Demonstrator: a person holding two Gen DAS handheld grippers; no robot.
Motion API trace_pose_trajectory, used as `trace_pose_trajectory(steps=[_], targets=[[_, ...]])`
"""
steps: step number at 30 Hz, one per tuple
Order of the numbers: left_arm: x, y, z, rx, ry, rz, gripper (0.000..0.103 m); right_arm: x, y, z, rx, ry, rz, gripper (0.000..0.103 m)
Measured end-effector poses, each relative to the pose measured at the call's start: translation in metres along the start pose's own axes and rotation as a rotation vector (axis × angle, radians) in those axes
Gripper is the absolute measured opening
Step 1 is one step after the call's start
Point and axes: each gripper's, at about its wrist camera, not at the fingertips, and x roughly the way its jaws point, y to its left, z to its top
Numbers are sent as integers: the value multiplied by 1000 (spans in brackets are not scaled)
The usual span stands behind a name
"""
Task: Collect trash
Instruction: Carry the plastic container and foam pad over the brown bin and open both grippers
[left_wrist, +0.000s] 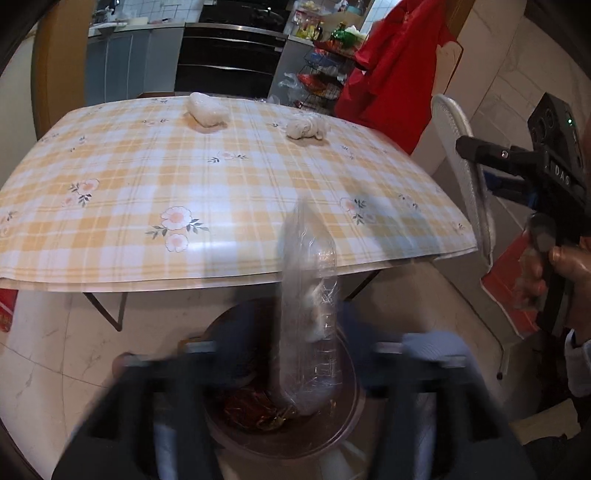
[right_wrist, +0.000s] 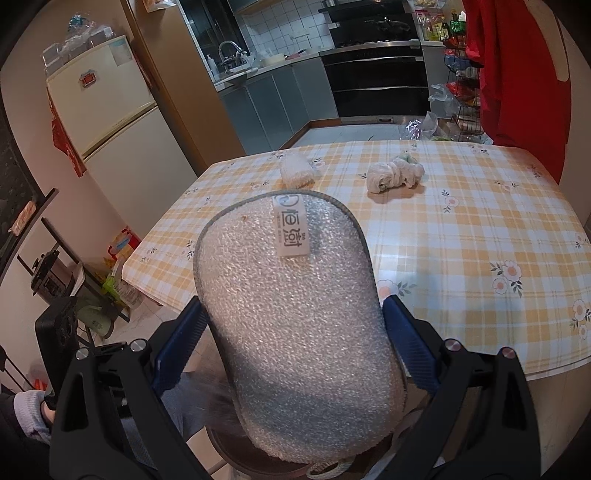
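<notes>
A crumpled clear plastic package (left_wrist: 308, 314) hangs upright, blurred, between the spread fingers of my left gripper (left_wrist: 299, 328). The pads do not press on it. Its lower end reaches into a round bin (left_wrist: 332, 435) on the floor that holds red wrappers (left_wrist: 255, 406). My right gripper (right_wrist: 295, 310) is shut on a silvery scouring sponge (right_wrist: 295, 332) with a white label. The left wrist view shows the same sponge (left_wrist: 454, 122) edge-on at the table's right corner. Two white wads lie at the far side of the checked table: (left_wrist: 207, 109), (left_wrist: 306, 127), (right_wrist: 295, 170), (right_wrist: 395, 175).
The table with the yellow checked cloth (left_wrist: 147, 166) stands in front of the bin. A red garment (left_wrist: 391, 74) hangs at the back right beside a wire rack (left_wrist: 317, 74). A fridge (right_wrist: 110, 122) and low shelves (right_wrist: 55, 258) are on the left, kitchen cabinets behind.
</notes>
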Motion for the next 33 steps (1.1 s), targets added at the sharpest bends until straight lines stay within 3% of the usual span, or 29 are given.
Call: trace_pose_trajectory(steps=[3,13,22,33], targets=[[-3,1,1,-11,-11,5,59,2,3,-3,-6,12,6,94],[-42,37,20,-102,-147,141,93,20,17,-20,-32,81,32,94],[-71,70,25,-175,-216,272,97,46,43,-42,-89,184,69,94],[-78,87,20,-215,-213,308,97,89,72,-79,-127,353,86,97]])
